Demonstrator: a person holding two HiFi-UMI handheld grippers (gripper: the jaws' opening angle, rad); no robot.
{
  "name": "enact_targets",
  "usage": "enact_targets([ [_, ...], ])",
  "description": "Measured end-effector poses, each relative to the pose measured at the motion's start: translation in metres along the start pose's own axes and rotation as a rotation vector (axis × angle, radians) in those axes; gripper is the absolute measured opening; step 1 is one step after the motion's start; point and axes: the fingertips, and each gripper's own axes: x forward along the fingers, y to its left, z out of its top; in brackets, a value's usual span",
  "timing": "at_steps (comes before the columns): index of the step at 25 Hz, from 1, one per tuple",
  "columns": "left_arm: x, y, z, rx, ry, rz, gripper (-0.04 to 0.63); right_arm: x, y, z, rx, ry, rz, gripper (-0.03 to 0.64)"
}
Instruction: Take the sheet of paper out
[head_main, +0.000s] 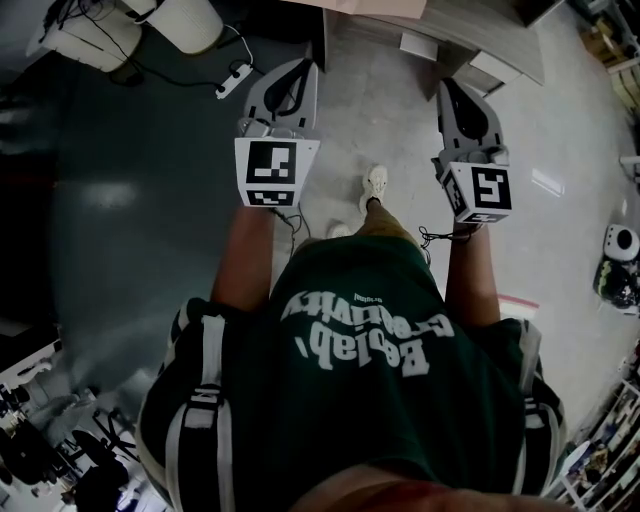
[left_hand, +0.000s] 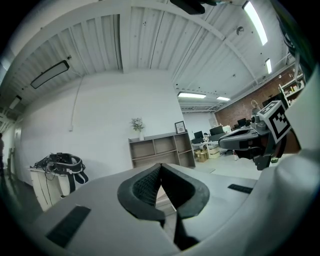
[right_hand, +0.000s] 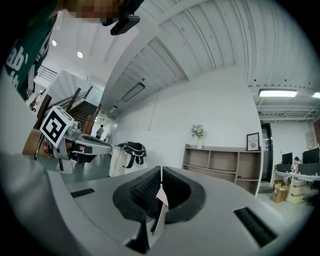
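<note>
Both claws are closed. The left claw (left_hand: 160, 170) has its pads meeting at the tip with nothing between them. The right claw (right_hand: 160, 172) is just as tight, though a pale sliver (right_hand: 161, 200) sits low in the slot behind its pads. You can't tell from here whether that is a scrap of paper or only light coming through.

Both claws point level toward the shelf (left_hand: 161, 151), well apart from it and side by side.

No view shows the sheet of paper: it isn't on the shelf, before it, or on the floor (head_main: 400, 120) under you. Nor can you see whatever it is meant to come out of.

So you look to be at the approach, with the taking-out not begun. Next, find the sheet and its holder and bring one claw up to a free edge. Spread that claw before you close on the edge, then draw the sheet straight out so it doesn't crease or tear.
</note>
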Motion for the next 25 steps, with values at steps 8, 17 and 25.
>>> enact_targets([
  [8,0.051,0.027,-0.012,-0.007,0.007,0.026,0.018,0.063,-0.018,-0.010,-0.017,-0.027,0.032,0.037],
  [17,0.168,0.074,-0.016,0.001,0.013,0.077,0.018,0.178,-0.084,-0.026,-0.053,0.039,0.066,0.037],
  [25,0.271,0.101,-0.027,0.012,0.053,0.093,0.018,0.274,-0.134,-0.013,-0.090,-0.140,0.187,0.037],
])
